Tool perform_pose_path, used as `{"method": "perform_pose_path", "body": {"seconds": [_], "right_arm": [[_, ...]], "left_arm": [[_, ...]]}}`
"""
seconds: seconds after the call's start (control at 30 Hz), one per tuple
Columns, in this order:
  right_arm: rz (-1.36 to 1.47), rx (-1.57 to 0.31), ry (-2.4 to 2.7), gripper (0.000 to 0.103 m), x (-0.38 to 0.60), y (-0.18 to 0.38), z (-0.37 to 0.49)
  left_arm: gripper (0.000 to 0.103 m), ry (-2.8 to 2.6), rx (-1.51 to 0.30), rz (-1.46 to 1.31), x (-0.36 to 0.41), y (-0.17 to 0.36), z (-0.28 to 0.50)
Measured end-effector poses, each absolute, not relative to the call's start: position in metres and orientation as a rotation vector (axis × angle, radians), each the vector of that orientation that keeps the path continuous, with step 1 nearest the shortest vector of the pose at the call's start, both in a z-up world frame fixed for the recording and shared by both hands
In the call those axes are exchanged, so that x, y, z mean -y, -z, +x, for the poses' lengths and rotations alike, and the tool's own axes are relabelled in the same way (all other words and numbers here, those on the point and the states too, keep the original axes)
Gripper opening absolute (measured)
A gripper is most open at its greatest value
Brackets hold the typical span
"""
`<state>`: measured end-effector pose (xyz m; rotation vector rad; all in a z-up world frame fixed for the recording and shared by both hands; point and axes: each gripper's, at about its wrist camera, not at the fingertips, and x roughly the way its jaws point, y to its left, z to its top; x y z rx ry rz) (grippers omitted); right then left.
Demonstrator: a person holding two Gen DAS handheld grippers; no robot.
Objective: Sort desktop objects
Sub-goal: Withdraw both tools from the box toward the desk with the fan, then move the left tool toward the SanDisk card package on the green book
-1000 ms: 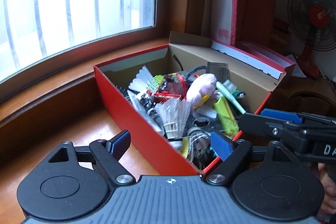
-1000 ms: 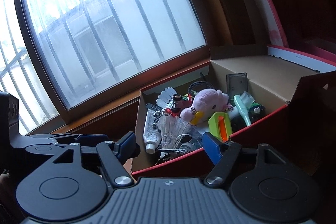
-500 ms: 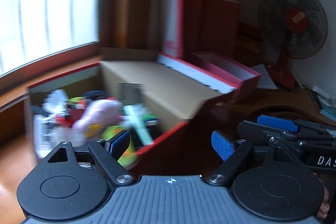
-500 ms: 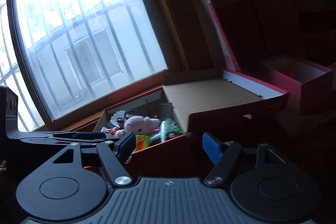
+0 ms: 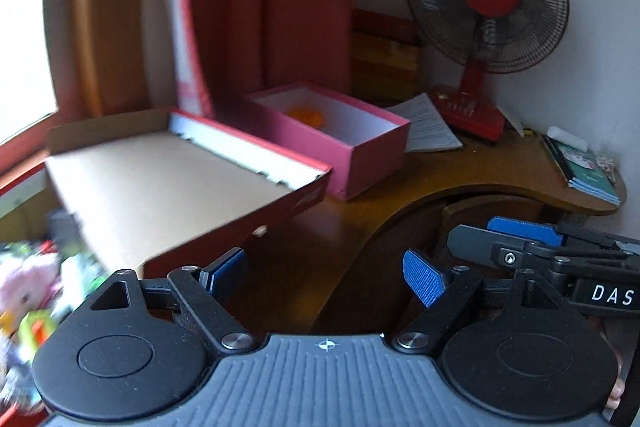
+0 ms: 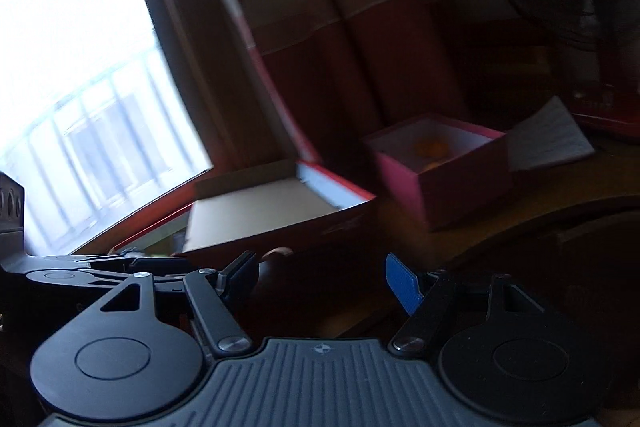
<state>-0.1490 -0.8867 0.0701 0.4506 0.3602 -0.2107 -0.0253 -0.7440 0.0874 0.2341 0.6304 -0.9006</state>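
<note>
My left gripper [image 5: 324,277] is open and empty, held above the wooden desk [image 5: 360,211]. My right gripper [image 6: 320,277] is open and empty too; it also shows at the right of the left wrist view [image 5: 520,235]. A red shoebox with its brown lid [image 5: 160,183] flipped open lies at the left; blurred small items such as a pink plush [image 5: 24,287] show in it. A pink box [image 5: 360,143] stands behind it with an orange object [image 5: 306,115] inside; it also shows in the right wrist view [image 6: 448,179].
A red desk fan [image 5: 488,7] stands at the back right on the desk. Papers [image 5: 424,125] lie beside the pink box. A green booklet [image 5: 584,171] lies near the desk's right edge. A red curtain [image 5: 272,7] hangs behind the boxes.
Both grippers have swung to the right, away from the window and the shoebox contents. The pink box and the fan have come into fuller view. Both stay open.
</note>
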Motion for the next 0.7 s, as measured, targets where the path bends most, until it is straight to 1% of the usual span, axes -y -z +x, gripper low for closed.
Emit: {"method": "perform_pose_path", "body": {"seconds": [0.3,0.6,0.7], "right_arm": [[0.434,-0.333,0.391,0.072,0.952,-0.068,-0.149],[0.449,-0.313,0.621,0.072,1.050,-0.049,-0.183],[0.426,-0.313,0.685,0.071,1.095,-0.041,-0.208]], "left_arm": [[0.086,1.030,-0.644,0.233,0.820,-0.074,0.003],[0.086,1.113,-0.653,0.279,0.915,-0.059,-0.009],[0.086,1.124,-0.643,0.286,0.956,-0.053,-0.021]]}}
